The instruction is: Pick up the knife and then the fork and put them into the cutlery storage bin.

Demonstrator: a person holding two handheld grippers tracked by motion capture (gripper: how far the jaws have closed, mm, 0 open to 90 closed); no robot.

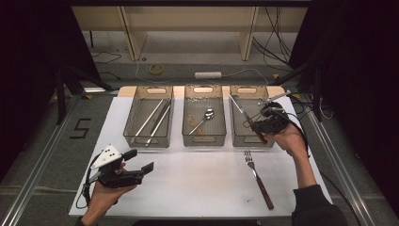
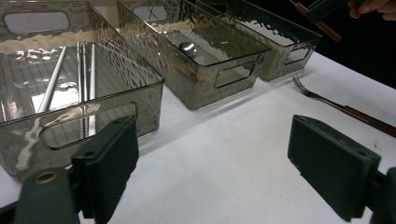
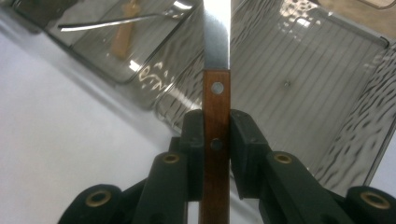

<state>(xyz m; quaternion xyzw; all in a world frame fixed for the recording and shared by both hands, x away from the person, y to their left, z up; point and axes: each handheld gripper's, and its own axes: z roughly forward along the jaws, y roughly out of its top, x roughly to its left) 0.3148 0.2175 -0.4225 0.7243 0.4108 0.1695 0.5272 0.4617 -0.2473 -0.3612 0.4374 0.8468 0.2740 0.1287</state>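
**Knife over right bin: slip and snag risks**

Left to right. The left gripper [image 1: 139,160] rests low on the white table sheet [image 1: 197,188], near the front-left corner. Its jaws stand wide apart w/ nothing between them; the left gripper view shows only bare sheet in the gap. Little can go wrong on that side unless it swings into the left bin [image 1: 149,117], which holds metal chopsticks [image 1: 153,120].

The middle bin [image 1: 203,115] has a spoon [image 1: 205,116] plus a pale wooden piece; neither is touched.

The right gripper [image 1: 250,123] hovers over the right bin [image 1: 249,117]. Its pads [image 3: 195,154] are clamped tight on the wooden handle of a knife [image 3: 216,107], the blade running up & away from the jaws, above the bin floor in the right gripper view. In the high view the blade slants toward the bin's back-left.

Risks, as I judge them:
- The grip is narrow & sits on smooth wood, so the knife could pivot or slide out if the hand jerks.
- A long blade at an angle could catch the bin wall or rim on the way down & tip or shove the bin.
- Letting go from too high means it drops hard, bounces, maybe lands half out.

The fork [image 1: 258,178] lies on the sheet in front of the right bin, apart from both grippers, not yet sorted. The forearm passing above could nudge it.
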